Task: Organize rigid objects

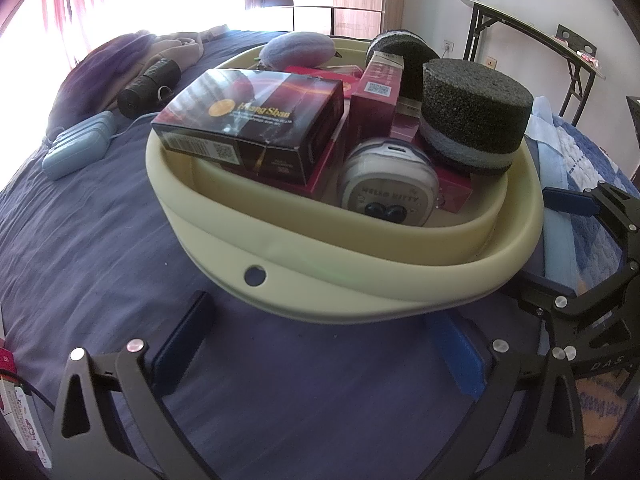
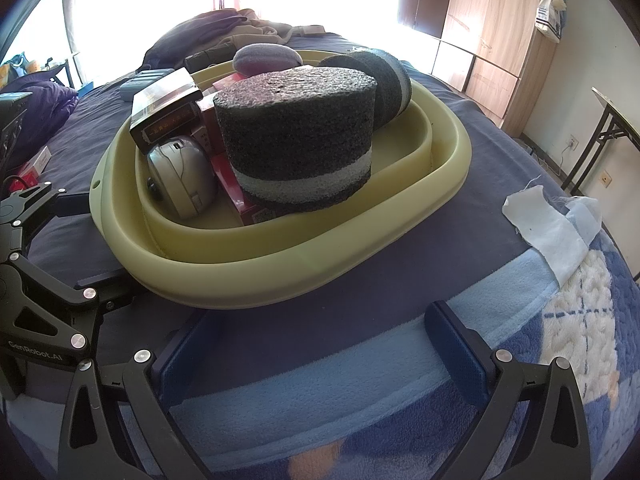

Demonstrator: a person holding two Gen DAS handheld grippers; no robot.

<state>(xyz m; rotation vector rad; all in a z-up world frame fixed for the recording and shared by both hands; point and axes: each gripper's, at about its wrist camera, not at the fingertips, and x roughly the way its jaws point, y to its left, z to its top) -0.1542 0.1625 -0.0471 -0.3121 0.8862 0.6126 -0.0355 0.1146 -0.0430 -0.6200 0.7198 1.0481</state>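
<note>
Two risks are standing out, biggest thing first. Bed (image 1: 100, 240) is soft and uneven: dark sheet under the pale green tub (image 1: 360, 292), with a blue fleece blanket (image 2: 360, 368) at the near right edge. Tub is sitting partly over that seam, so any push or one-sided lift is likely tipping it.

Tub is already holding the task's things, heaped above the rim. Foam cylinder (image 1: 476, 120) is perching upright on red boxes (image 1: 376, 96), right side of the tub. It's the tallest item and the likeliest to be rolling out if the tub tilts. A second foam roll (image 2: 384, 80) is lying on its side behind it, against the far wall. Dark printed box (image 1: 248, 120) is resting tilted across the left rim, half supported, so a nudge could be sliding it onto the sheet. White round Hello Kitty case (image 1: 390, 180) is wedged on edge between the boxes and the near wall; pulling a neighbour is probably freeing it.

Left gripper (image 1: 324, 354) is hovering spread wide, empty, just short of the near rim. Right gripper (image 2: 316, 356) is likewise wide apart and empty, over the blanket, near the tub's right edge. Both are sitting close together, so the linkages could be clashing if both are closing on the rim.
</note>
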